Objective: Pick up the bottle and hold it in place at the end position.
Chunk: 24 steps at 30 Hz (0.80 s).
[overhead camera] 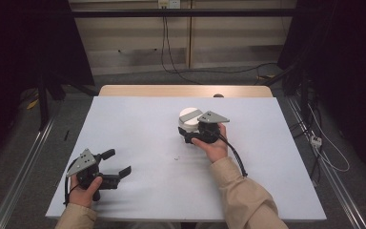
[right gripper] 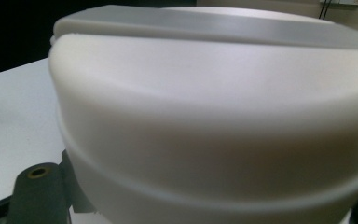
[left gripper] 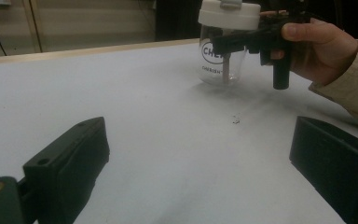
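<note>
A clear jar [left gripper: 223,60] with a white lid [overhead camera: 189,114] is stood upright on the white table [overhead camera: 138,143], right of its middle. It is gripped just under the lid by the closed jaws of the right gripper [overhead camera: 189,136], which is held level and pointed leftward by the right hand [overhead camera: 213,145], the sleeved forearm being angled in from the near edge. The left gripper [overhead camera: 115,162] is rested near the front left corner, its jaws spread open on nothing, the left hand [overhead camera: 83,188] being wrapped around its body.
</note>
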Available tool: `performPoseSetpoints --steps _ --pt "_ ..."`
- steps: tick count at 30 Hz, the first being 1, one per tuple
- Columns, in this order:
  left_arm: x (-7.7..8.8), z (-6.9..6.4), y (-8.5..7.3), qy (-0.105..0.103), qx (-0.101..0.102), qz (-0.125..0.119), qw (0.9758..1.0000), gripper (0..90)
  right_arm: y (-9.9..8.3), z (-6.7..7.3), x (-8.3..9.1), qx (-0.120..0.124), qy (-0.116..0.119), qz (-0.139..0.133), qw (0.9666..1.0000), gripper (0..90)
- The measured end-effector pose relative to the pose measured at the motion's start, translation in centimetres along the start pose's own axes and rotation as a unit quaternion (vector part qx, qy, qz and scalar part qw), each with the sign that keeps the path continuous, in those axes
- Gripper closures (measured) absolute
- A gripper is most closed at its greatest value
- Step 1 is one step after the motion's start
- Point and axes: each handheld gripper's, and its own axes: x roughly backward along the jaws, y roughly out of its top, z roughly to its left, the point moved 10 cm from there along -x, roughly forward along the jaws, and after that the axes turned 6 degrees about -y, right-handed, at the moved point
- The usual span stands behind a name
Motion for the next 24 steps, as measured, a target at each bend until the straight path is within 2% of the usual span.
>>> performPoseSetpoints --steps 24 --pt "0.4 0.2 -0.1 0.004 -0.001 -0.001 1.0000 4.2 -0.7 0.4 -1.3 0.003 0.008 0.007 0.9999 18.7"
